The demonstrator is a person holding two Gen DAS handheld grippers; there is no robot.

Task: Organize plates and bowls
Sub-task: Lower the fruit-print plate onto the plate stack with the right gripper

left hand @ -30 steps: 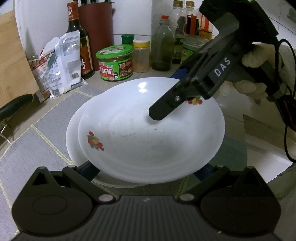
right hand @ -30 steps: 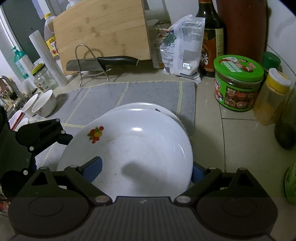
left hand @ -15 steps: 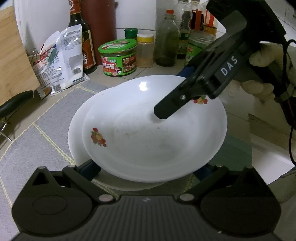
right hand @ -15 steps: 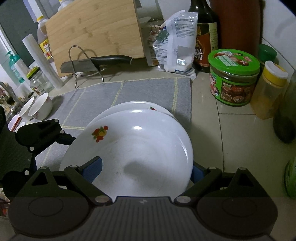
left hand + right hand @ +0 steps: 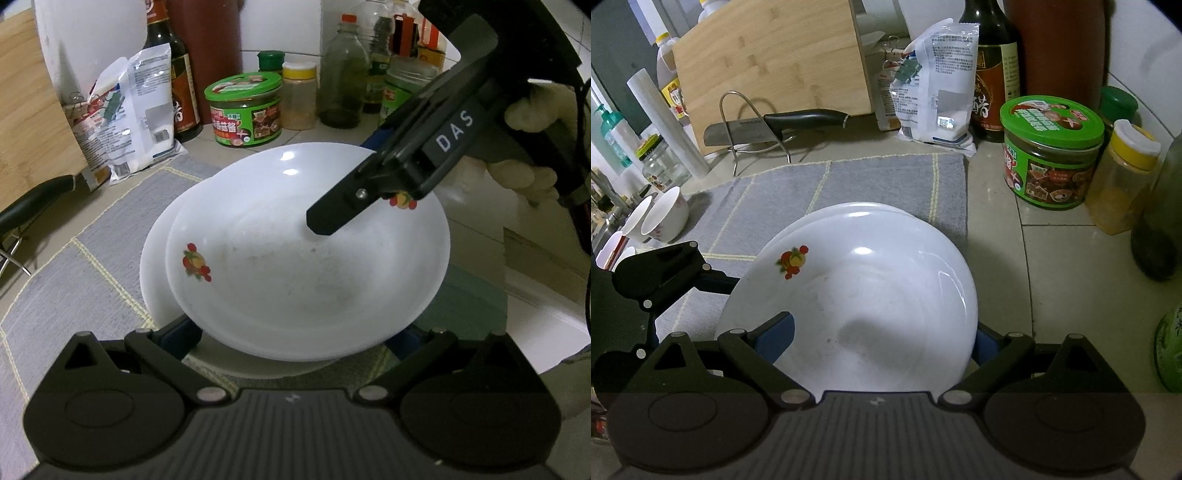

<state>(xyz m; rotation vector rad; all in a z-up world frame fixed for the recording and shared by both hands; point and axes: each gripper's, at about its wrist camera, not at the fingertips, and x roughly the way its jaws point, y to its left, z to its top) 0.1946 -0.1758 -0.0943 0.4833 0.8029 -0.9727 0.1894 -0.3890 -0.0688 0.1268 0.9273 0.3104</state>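
Observation:
A white plate with a fruit print (image 5: 306, 258) (image 5: 857, 295) is held just above a second white plate (image 5: 155, 273) (image 5: 849, 210) that lies on the grey mat (image 5: 820, 184). My right gripper (image 5: 882, 334) grips the upper plate's rim, one finger (image 5: 343, 206) over its inside. My left gripper (image 5: 291, 338) stands wide open with its blue pads (image 5: 181, 332) either side of the near rim; I cannot tell whether they touch it. Two small white bowls (image 5: 661, 218) lie on their sides at the mat's left edge.
A green-lidded jar (image 5: 243, 107), a yellow-capped spice jar (image 5: 299, 94), bottles (image 5: 341, 74) and a white bag (image 5: 144, 110) line the back of the counter. A knife (image 5: 775, 123) rests on a wire stand by a wooden board (image 5: 768, 59).
The upper plate and both grippers have shifted slightly toward the back of the counter; it now overlaps the lower plate more.

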